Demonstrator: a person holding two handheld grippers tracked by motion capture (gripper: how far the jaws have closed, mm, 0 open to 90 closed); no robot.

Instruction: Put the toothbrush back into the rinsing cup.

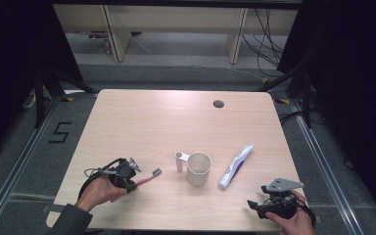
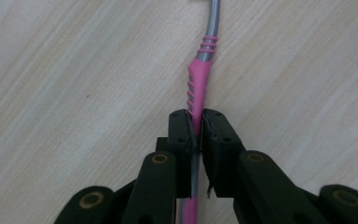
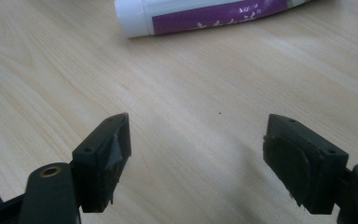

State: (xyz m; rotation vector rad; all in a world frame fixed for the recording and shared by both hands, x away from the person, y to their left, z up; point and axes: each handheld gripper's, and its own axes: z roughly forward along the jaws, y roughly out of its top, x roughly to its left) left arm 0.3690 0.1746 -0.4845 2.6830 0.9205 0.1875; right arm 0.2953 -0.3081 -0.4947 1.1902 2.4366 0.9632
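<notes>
The left tongs point(image 2: 196, 128) were pinching the pink handle of a toothbrush point(image 2: 198, 84) that lay flat on the counter point(image 1: 147, 117), its head pointing toward a white cup point(image 1: 198, 169) near the middle. A tube of toothpaste point(image 1: 236, 166) lay just right of the cup. The right tongs point(image 3: 196, 158) were spread wide over bare wood at the counter's near right corner, holding nothing, with the tube a little way beyond them.

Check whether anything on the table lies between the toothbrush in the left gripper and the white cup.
Nothing visible does. The left gripper is shut on the toothbrush, and only bare table separates its head from the white cup.
</notes>
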